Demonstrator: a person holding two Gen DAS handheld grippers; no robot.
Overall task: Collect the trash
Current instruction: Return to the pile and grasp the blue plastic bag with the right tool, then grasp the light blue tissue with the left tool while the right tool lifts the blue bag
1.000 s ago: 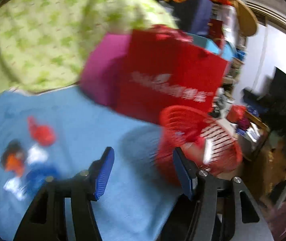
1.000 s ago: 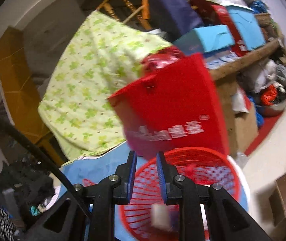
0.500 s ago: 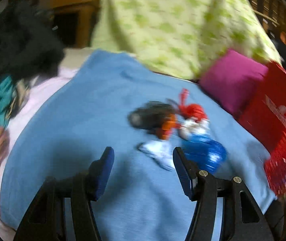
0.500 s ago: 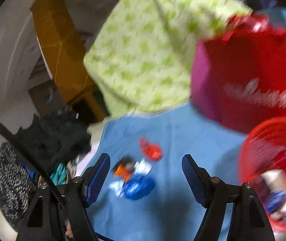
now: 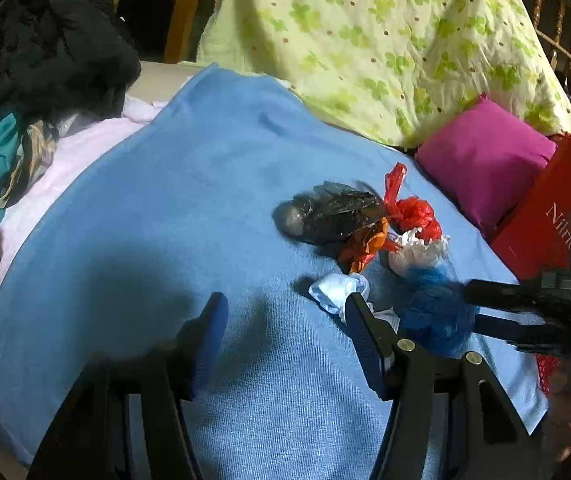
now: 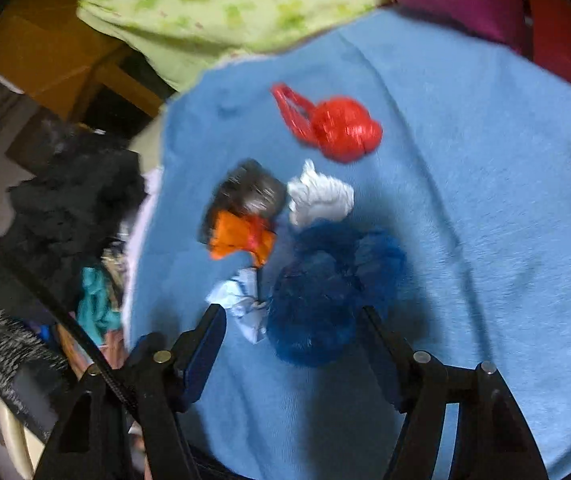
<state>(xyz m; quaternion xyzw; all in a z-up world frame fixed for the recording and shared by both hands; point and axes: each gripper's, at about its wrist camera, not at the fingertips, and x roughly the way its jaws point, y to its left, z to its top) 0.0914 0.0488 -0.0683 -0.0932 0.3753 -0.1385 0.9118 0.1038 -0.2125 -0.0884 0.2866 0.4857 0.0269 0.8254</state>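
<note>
The right gripper (image 6: 291, 334) hangs over the near end of a cluster of crumpled trash lying on the light blue knitted blanket (image 5: 189, 200), toward the blanket's right-hand side as the left wrist view shows it and short of its far edge. Its jaws have just been opening from a clenched state and then eased in slightly; they now stand released, and the dark blue crumpled plastic bag (image 6: 329, 292) sits directly ahead of and partly between the fingers, with no pad visibly pressing it. That bag is roughly round and offers no clear long axis. The left gripper (image 5: 285, 332) is also released and empty, aimed at bare blanket, with the cluster off beyond its right finger. By this judgement the right hand is the nearer one and needs only to descend and close. Count of trash pieces: one dark blue bag, one pale blue-white crumpled paper wad (image 6: 241, 304) touching its left side, one orange crumpled wrapper (image 6: 241, 238), one black crumpled plastic bag (image 6: 249, 192), one white knotted plastic bag (image 6: 321, 200), and one red knotted plastic bag (image 6: 343, 128) lying slightly apart at the far end. Total: six.
</note>
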